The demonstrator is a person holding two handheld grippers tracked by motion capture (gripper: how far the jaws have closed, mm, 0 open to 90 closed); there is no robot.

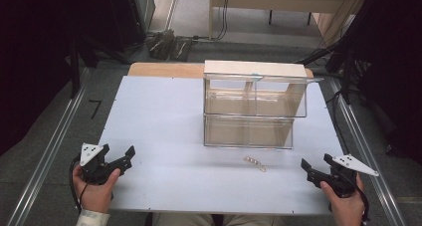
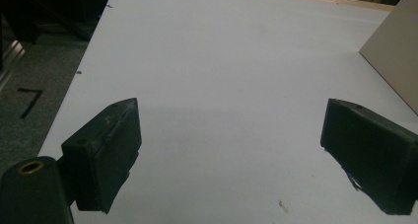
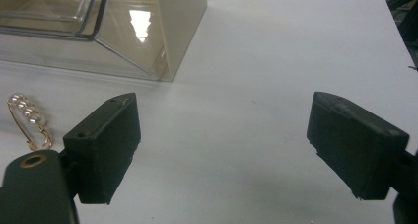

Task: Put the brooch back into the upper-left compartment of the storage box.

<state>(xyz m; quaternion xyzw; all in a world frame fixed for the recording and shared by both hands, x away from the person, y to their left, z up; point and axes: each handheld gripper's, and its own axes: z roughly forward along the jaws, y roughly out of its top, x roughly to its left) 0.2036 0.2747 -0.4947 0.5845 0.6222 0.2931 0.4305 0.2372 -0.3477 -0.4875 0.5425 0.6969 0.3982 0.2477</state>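
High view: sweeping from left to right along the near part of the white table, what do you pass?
Left gripper held in a hand → small gold hairpin with pearls lying on the white table → right gripper held in the other hand. The clear drawer box stands farther back, above the pin.

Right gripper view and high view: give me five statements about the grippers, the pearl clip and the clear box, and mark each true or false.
1. The right gripper has its jaws wide apart. True.
2. The pearl clip lies on the table in front of the clear box. True.
3. The left gripper grips the clip. False: it is open and holds nothing.
4. The clip sits inside the box. False: it lies outside, on the table.
5. The clip lies closer to the right gripper. True.
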